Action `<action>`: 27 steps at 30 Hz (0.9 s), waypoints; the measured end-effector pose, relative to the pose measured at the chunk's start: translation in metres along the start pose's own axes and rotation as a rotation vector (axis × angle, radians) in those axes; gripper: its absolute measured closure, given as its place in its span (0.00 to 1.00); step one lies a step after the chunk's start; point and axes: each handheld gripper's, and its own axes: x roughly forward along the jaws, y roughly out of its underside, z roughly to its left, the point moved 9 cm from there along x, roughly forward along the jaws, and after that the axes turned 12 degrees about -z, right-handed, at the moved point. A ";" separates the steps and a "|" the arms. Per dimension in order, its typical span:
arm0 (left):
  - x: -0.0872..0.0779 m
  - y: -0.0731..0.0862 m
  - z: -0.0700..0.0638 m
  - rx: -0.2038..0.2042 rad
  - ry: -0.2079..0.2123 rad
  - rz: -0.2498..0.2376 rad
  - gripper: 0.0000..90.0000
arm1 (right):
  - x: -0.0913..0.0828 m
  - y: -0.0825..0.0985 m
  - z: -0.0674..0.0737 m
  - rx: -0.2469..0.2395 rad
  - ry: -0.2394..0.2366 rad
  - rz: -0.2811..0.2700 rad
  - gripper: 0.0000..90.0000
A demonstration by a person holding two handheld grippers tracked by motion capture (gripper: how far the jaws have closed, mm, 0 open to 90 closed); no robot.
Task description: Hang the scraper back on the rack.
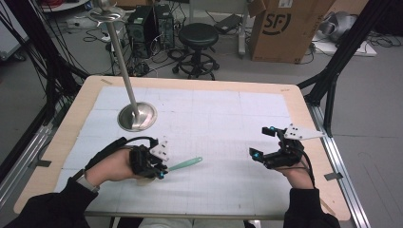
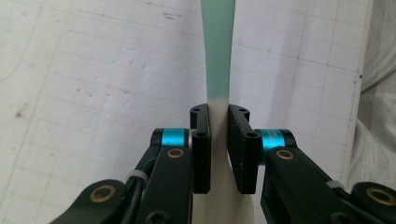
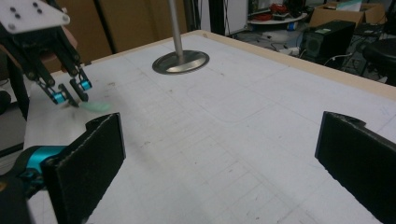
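Tongs on the left [image 1: 161,173] clamp a mint-green spatula [image 1: 185,164] by its pale handle end; blade juts right, just above the worktop [image 1: 214,118] at near left. Right tongs [image 1: 263,142] gape wide, empty, near right, well apart. Far left: steel stand base [image 1: 137,116], pole upright.
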 end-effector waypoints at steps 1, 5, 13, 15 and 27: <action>-0.004 0.001 0.002 -0.009 -0.008 -0.011 0.89 | 0.000 0.000 0.000 0.000 0.000 0.002 0.01; -0.017 0.001 0.015 -0.042 -0.050 -0.079 0.89 | 0.001 0.001 0.001 0.000 -0.002 0.005 0.01; -0.042 0.009 0.045 -0.161 -0.133 -0.212 0.89 | -0.002 -0.002 -0.002 -0.005 0.020 -0.014 0.01; -0.049 0.011 0.051 -0.175 -0.148 -0.252 0.89 | -0.002 -0.002 -0.003 -0.005 0.021 -0.016 0.01; -0.092 0.020 0.081 -0.261 -0.240 -0.459 0.89 | -0.002 -0.002 -0.003 -0.005 0.024 -0.013 0.01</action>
